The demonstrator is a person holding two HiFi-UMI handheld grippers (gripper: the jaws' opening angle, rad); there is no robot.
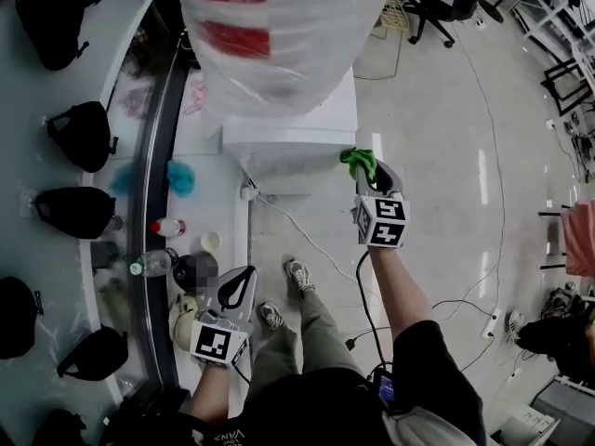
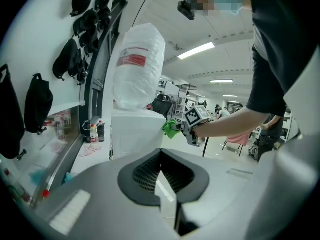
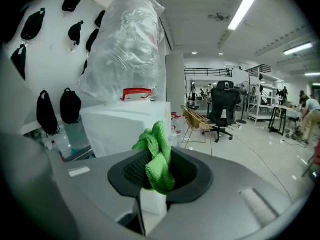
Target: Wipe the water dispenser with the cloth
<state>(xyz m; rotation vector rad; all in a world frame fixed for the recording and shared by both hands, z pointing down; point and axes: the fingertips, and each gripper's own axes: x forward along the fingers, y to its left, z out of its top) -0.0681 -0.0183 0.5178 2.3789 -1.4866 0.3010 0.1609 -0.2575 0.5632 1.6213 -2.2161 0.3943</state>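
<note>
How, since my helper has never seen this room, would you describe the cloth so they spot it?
Find the white box-shaped water dispenser topped by a plastic-wrapped bottle. At its corner, the right tongs pinch a crumpled bright green cloth, the only green thing beside it.

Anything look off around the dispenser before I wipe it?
Nothing spilled or damaged shows. One oddity: the bottle on the water dispenser is shrouded in loose, crinkled clear plastic, which wiping may snag. The green cloth is bunched in the right gripper, close beside the dispenser's top corner.
</note>
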